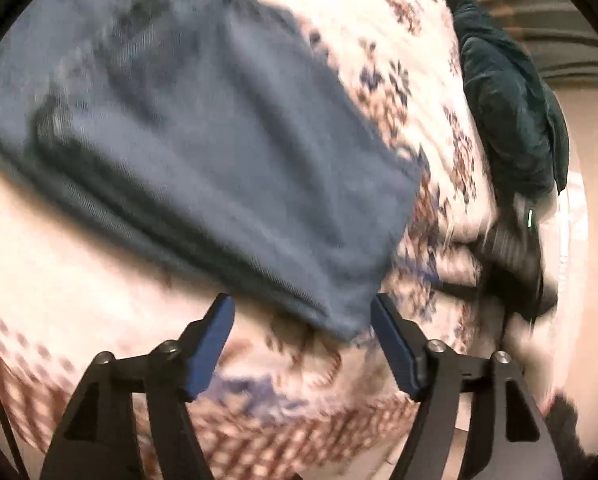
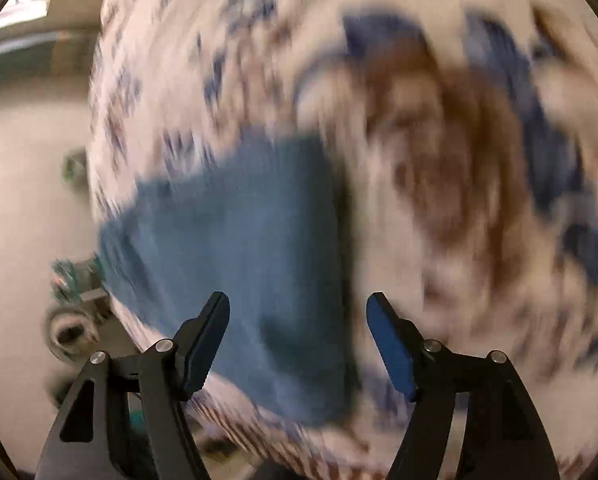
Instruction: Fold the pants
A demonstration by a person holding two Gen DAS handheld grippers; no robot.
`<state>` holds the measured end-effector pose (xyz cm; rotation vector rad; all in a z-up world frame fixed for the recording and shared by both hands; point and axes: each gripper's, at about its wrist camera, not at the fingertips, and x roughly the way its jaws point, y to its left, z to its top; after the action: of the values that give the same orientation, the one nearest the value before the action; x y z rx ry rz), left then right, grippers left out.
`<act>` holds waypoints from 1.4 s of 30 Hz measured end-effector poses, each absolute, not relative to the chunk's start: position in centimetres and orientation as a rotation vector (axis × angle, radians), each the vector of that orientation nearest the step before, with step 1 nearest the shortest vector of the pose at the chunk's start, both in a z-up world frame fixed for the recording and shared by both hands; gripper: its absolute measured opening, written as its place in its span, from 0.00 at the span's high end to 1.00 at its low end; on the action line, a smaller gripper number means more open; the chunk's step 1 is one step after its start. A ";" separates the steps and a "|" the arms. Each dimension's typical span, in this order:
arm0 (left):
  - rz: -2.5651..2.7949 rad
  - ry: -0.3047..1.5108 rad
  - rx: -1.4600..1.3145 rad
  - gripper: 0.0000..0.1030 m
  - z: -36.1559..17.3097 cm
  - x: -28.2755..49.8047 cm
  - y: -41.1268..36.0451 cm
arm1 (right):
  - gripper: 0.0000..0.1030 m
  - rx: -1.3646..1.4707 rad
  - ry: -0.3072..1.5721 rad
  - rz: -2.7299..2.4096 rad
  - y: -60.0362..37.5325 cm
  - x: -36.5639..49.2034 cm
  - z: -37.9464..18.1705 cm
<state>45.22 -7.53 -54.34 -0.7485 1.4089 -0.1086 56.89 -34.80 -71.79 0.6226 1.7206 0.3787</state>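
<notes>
Patterned bedspread (image 1: 379,40), cream with brown and blue motifs, fills both views. On it lie the blue pants (image 1: 203,152), folded into a thick rectangular stack, doubled edge visible along the near side; both views blurred. Dark green garment (image 1: 511,100) sits apart at the bed's edge. Left gripper (image 1: 302,344) hangs above the stack's near corner, jaws wide apart, nothing between them. Right gripper (image 2: 297,344) likewise spread and empty over the pants (image 2: 239,248). Risk: the unheld top layer could spring back or slide, and a low finger could snag the corner.
</notes>
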 end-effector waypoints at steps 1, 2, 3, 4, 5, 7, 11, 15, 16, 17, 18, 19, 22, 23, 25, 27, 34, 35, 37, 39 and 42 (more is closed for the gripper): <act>-0.095 1.410 -0.730 0.33 -54.7 45.8 -7.1 | 0.29 0.585 1.744 0.377 -34.2 55.6 -71.9; -0.082 1.416 -0.714 0.33 -55.3 46.5 -6.5 | 0.29 0.552 1.767 0.376 -33.6 54.1 -72.3; -0.063 1.424 -0.699 0.33 -55.9 47.1 -5.9 | 0.29 0.544 1.789 0.361 -33.1 52.6 -72.8; -0.042 1.443 -0.680 0.33 -56.7 47.3 -5.1 | 0.29 0.555 1.821 0.330 -32.8 50.9 -73.7; -0.030 1.468 -0.674 0.33 -57.6 47.5 -3.9 | 0.30 0.549 1.836 0.303 -32.8 49.8 -74.5; -0.007 1.512 -0.667 0.33 -58.9 46.9 -1.8 | 0.30 0.555 1.814 0.261 -33.0 48.6 -74.8; -0.027 1.533 -0.688 0.33 -58.4 46.5 1.1 | 0.30 0.653 1.747 0.156 -34.0 48.9 -72.6; -0.009 1.529 -0.610 0.33 -56.9 46.7 2.9 | 0.30 0.646 1.658 0.086 -34.4 50.3 -71.1; 0.006 1.524 -0.593 0.33 -56.5 46.8 3.5 | 0.30 0.624 1.674 0.056 -34.3 50.5 -71.6; 0.014 1.511 -0.568 0.33 -55.8 46.8 4.3 | 0.30 0.574 1.716 -0.007 -34.5 50.4 -72.4; 0.026 1.494 -0.531 0.33 -54.9 46.8 5.2 | 0.30 0.582 1.730 -0.031 -34.5 50.3 -72.7; 0.036 1.465 -0.490 0.33 -53.7 46.9 6.2 | 0.30 0.611 1.728 -0.039 -34.4 50.1 -72.6; 0.050 1.380 -0.449 0.32 -51.2 47.0 10.4 | 0.30 0.639 1.712 -0.046 -33.4 49.7 -71.4; 0.055 1.359 -0.487 0.29 -51.0 46.8 12.3 | 0.30 0.655 1.700 -0.054 -32.5 49.5 -70.7; 0.096 1.294 -0.642 0.21 -50.9 46.5 17.4 | 0.30 0.701 1.676 -0.043 -31.6 49.2 -69.8; 0.153 1.237 -0.839 0.21 -51.9 45.7 22.3 | 0.30 0.720 1.654 -0.051 -30.5 49.3 -68.6; 0.286 1.089 -1.363 0.21 -60.3 42.6 30.3 | 0.30 0.710 1.591 -0.030 -24.2 51.8 -67.2; 0.279 1.079 -1.410 0.21 -61.7 42.8 30.4 | 0.30 0.684 1.605 -0.029 -23.2 52.0 -67.4; 0.297 1.050 -1.469 0.22 -63.5 42.8 30.5 | 0.30 0.666 1.617 -0.020 -21.9 52.0 -67.7; 0.321 1.004 -1.494 0.22 -63.7 42.6 30.4 | 0.30 0.647 1.629 -0.013 -21.1 51.8 -68.1; 0.291 0.970 -1.410 0.24 -61.8 42.4 29.3 | 0.30 0.634 1.646 -0.004 -20.3 51.5 -68.7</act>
<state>42.40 29.32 -61.76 -1.4104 0.9697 0.2909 51.47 -20.29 -68.67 0.6340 1.6456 -0.0039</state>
